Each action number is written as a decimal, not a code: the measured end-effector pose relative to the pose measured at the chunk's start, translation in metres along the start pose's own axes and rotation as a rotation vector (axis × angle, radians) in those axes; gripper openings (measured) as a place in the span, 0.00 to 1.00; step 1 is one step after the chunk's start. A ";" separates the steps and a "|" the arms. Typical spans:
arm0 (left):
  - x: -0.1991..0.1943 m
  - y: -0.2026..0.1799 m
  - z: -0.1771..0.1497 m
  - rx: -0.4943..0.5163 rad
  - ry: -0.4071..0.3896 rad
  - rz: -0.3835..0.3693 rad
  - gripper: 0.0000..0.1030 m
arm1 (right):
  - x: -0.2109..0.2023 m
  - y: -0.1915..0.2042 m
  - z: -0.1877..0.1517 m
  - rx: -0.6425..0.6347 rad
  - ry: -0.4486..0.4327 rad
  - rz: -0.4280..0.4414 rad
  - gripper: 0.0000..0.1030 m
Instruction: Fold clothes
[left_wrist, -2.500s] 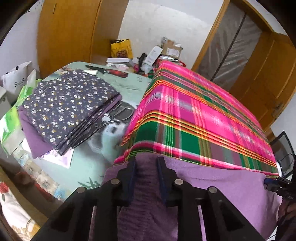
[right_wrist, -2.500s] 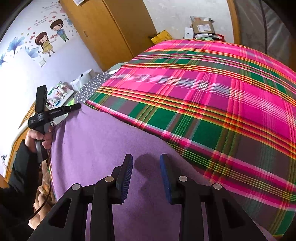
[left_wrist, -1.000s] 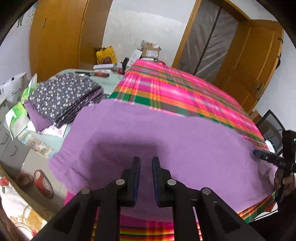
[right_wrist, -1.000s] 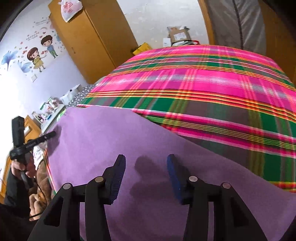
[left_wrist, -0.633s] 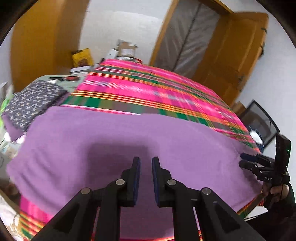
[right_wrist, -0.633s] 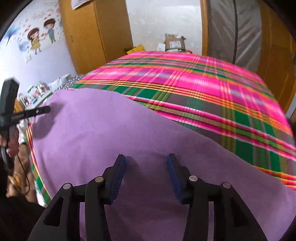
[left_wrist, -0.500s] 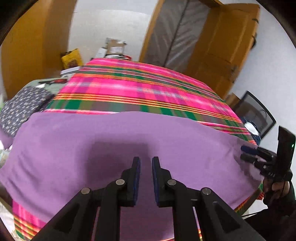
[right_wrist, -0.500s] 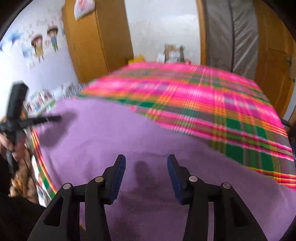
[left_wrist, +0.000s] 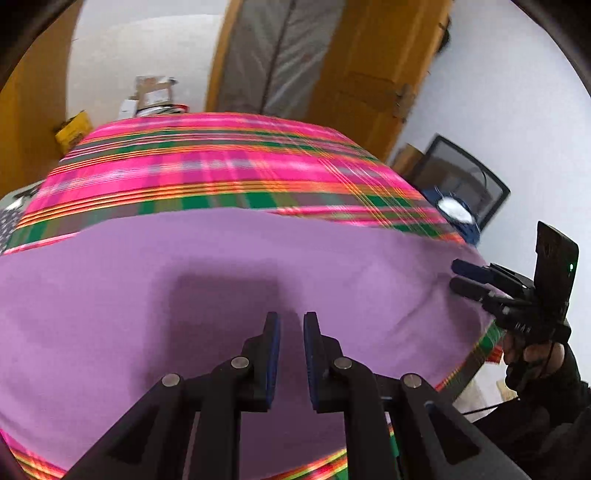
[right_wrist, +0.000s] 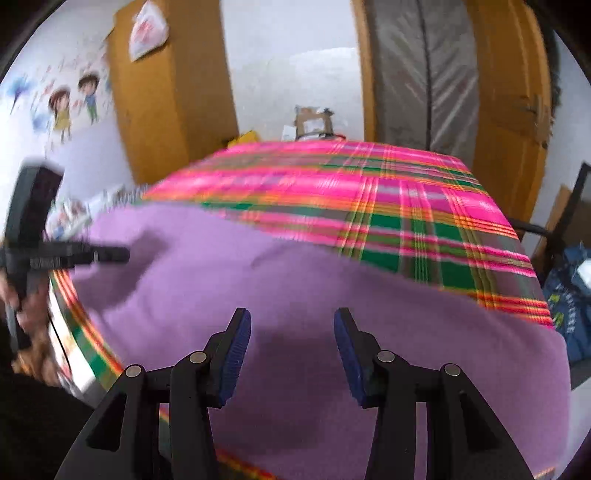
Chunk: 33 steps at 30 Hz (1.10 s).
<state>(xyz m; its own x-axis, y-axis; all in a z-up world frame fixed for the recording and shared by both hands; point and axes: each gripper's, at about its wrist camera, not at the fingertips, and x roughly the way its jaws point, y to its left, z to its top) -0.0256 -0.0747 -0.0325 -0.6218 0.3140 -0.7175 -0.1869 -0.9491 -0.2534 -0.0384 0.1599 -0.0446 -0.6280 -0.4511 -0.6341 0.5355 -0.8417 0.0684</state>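
The purple cloth (left_wrist: 229, 280) lies spread out flat on the surface with the pink and green checked cover (left_wrist: 221, 173). It fills the near part of that cover, and the far part shows bare past it.

The purple cloth looks soft, light and floppy. It would sag and bend if held in the middle, so I think an edge or a corner is the best place to pinch it. Two corners held at once would keep it from bunching up.

The left hand-held gripper (left_wrist: 291, 332) hangs just above the purple cloth, near the middle of it. Its two fingers are almost together with a thin gap, and nothing is between them. The right hand-held gripper (right_wrist: 291, 332) is also above the purple cloth, toward its right end. Its fingers are spread wide and hold nothing. I cannot tell if either one touches the purple cloth.
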 end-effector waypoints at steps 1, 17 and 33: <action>0.003 -0.003 -0.001 0.005 0.007 -0.002 0.12 | 0.002 0.001 -0.006 -0.010 0.013 -0.012 0.47; 0.022 -0.012 -0.009 -0.008 0.001 -0.050 0.13 | 0.004 0.008 0.027 -0.018 -0.056 0.076 0.59; 0.020 -0.006 -0.012 -0.014 -0.044 -0.072 0.13 | 0.085 0.013 0.076 0.021 0.168 0.079 0.52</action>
<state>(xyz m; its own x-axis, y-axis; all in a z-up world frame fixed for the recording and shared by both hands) -0.0278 -0.0619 -0.0532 -0.6397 0.3798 -0.6683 -0.2215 -0.9236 -0.3129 -0.1281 0.0884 -0.0387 -0.4805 -0.4620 -0.7455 0.5664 -0.8124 0.1384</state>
